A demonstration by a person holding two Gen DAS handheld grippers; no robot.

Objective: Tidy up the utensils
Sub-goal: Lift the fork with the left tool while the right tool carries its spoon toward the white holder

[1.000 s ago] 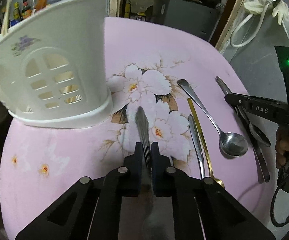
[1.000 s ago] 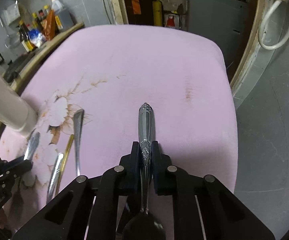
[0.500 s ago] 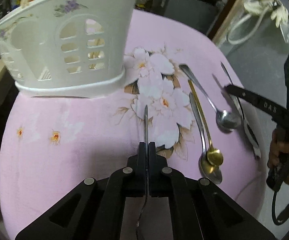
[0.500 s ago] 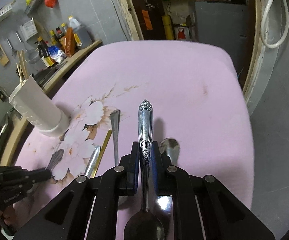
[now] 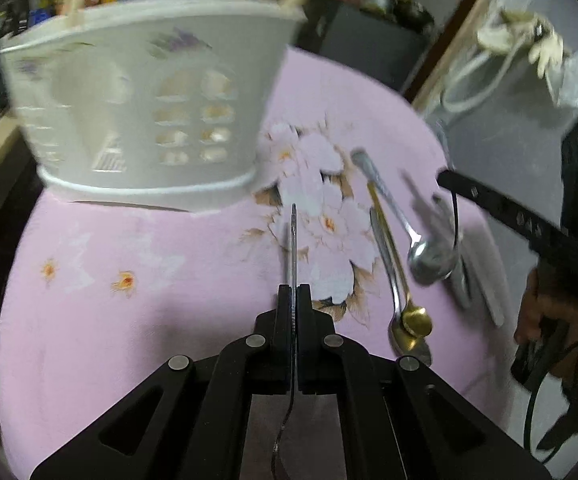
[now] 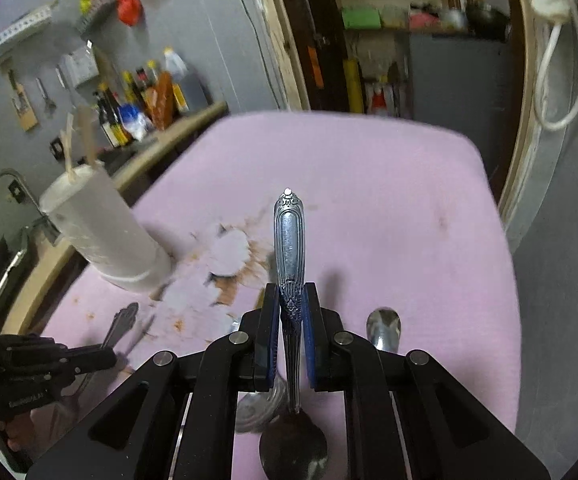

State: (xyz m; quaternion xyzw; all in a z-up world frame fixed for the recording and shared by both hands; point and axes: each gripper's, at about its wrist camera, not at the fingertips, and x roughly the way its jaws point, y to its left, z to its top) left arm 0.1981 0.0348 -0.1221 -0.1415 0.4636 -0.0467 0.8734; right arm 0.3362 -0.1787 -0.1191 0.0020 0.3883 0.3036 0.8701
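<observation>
My left gripper (image 5: 293,294) is shut on a silver utensil (image 5: 293,240) seen edge-on, its handle pointing toward the white utensil holder (image 5: 145,120), which stands just ahead on the pink flowered cloth (image 5: 129,300). My right gripper (image 6: 290,294) is shut on an ornate silver spoon (image 6: 289,240), handle forward, bowl back near the camera, lifted above the cloth. The holder also shows in the right wrist view (image 6: 105,236), far left, with wooden sticks in it. Several spoons (image 5: 393,240) lie on the cloth to the right of the left gripper.
The left gripper shows in the right wrist view (image 6: 85,360) at lower left, and the right gripper in the left wrist view (image 5: 509,216) at right. Another spoon (image 6: 383,328) lies on the cloth beside the right gripper. A shelf of bottles (image 6: 141,100) stands behind the table.
My left gripper turned its utensil edge-on and moved closer to the holder. My right gripper lifted the ornate spoon off the cloth and tilted upward.
</observation>
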